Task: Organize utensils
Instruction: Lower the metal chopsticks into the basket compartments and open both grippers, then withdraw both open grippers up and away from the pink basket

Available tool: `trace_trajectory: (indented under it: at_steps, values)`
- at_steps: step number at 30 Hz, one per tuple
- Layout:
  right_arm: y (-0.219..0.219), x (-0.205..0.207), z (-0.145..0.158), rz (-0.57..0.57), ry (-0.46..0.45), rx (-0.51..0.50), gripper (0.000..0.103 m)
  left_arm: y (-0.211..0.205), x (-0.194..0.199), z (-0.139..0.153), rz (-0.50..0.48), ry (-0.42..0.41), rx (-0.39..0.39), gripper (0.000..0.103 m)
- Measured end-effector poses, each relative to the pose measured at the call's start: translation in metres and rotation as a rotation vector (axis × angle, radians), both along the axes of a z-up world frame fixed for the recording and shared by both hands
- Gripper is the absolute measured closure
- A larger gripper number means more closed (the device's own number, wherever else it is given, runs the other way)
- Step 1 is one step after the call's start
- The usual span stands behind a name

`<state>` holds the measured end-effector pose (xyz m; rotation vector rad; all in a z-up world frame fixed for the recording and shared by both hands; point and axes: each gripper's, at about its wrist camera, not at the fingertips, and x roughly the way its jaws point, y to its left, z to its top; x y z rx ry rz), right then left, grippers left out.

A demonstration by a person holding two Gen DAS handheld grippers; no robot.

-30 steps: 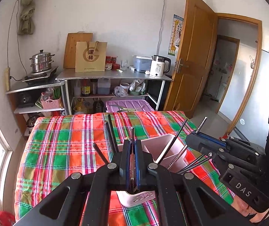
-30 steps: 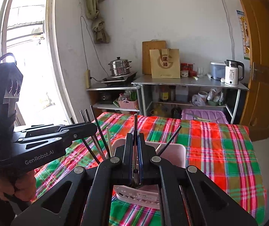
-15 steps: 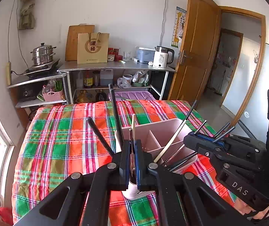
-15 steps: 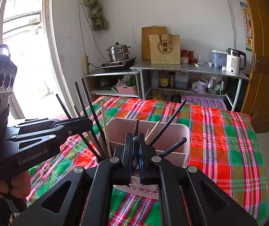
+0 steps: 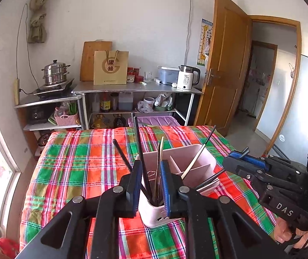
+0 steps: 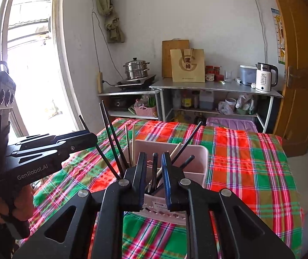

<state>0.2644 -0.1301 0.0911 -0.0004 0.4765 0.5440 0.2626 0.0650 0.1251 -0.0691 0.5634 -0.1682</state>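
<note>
A pink utensil holder (image 5: pixel 197 164) with dividers stands on the plaid tablecloth (image 5: pixel 72 168); it also shows in the right wrist view (image 6: pixel 195 161). Black chopsticks (image 5: pixel 140 151) and a light wooden pair (image 5: pixel 159 161) stand in its left compartment; more chopsticks (image 6: pixel 184 146) and a dark-handled utensil (image 6: pixel 154 170) stand in its right end. My left gripper (image 5: pixel 150 168) is open, its jaws either side of the standing chopsticks, touching none. My right gripper (image 6: pixel 154 161) is open above the right compartment. Each gripper shows in the other's view (image 5: pixel 246 161) (image 6: pixel 76 140).
The table's far edge faces a metal shelf unit (image 5: pixel 136 90) with a kettle (image 5: pixel 186 77), a paper bag (image 5: pixel 110 68) and a steamer pot (image 5: pixel 55 72). A window (image 6: pixel 30 69) is on the left, an open wooden door (image 5: pixel 225 64) on the right.
Both grippers were shut on utensils over the holder; both have opened and let them go into the compartments. The views have drawn back a little and the holder sits lower in frame.
</note>
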Motion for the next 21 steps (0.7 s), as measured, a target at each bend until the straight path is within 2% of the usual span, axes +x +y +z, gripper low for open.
trace_trajectory:
  at_steps: [5, 10, 21]
  values:
    - [-0.021, -0.024, 0.003, -0.014, -0.029, 0.015, 0.085, 0.003, -0.03, 0.002, 0.011, -0.028, -0.001, 0.086]
    - [-0.043, -0.048, -0.002, -0.036, -0.039, 0.027, 0.084, 0.008, -0.062, -0.009, 0.029, -0.032, 0.003, 0.086]
    - [-0.087, -0.095, -0.052, -0.107, 0.008, 0.0, 0.084, 0.016, -0.121, -0.059, 0.074, 0.012, 0.024, 0.086]
